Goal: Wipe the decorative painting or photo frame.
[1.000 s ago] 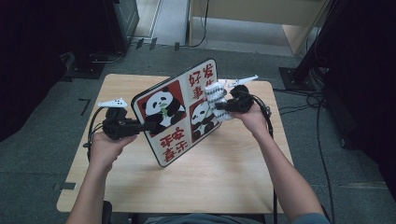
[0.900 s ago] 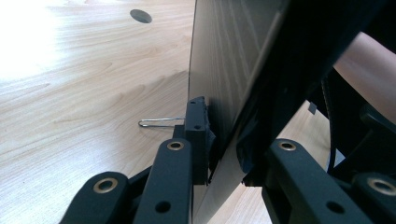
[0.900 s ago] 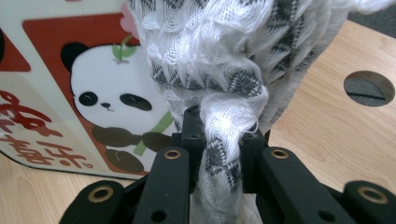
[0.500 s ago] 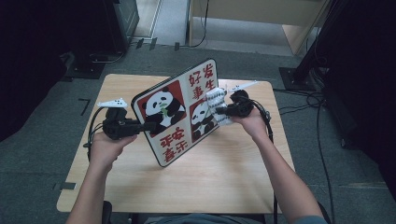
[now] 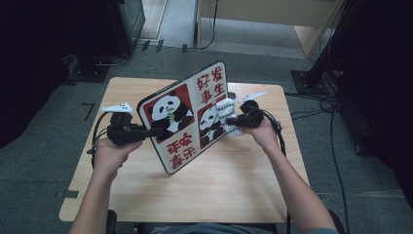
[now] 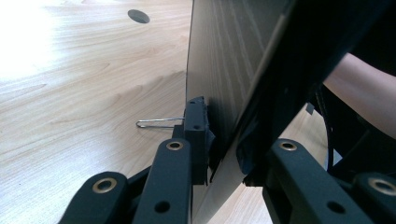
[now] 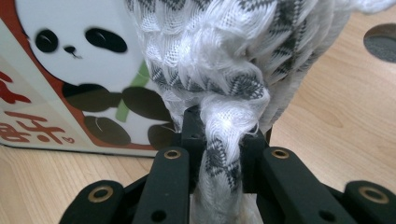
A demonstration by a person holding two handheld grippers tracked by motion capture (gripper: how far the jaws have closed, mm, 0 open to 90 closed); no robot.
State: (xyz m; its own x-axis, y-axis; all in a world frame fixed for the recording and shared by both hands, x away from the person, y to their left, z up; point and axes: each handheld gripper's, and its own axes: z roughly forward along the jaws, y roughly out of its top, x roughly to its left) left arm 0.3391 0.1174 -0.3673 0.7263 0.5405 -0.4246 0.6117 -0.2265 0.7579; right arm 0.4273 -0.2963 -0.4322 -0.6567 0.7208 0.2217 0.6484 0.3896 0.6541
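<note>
While the left gripper [image 5: 146, 131] is clamping the panda board's [image 5: 187, 114] edge upright, the right gripper [image 5: 233, 121], clenching a white cloth [image 7: 224, 70], is wiping its printed face, likely sweeping downward next.

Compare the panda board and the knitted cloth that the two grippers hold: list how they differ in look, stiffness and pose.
The panda board is a flat, rigid panel printed with pandas and red characters; the knitted cloth is soft, white with grey zigzags, and bunched.
The board stands tilted on edge on the table, clamped by the left gripper; the cloth hangs crumpled from the right gripper, against the board's face.
Shared: each is pinched between shut jaws.
</note>
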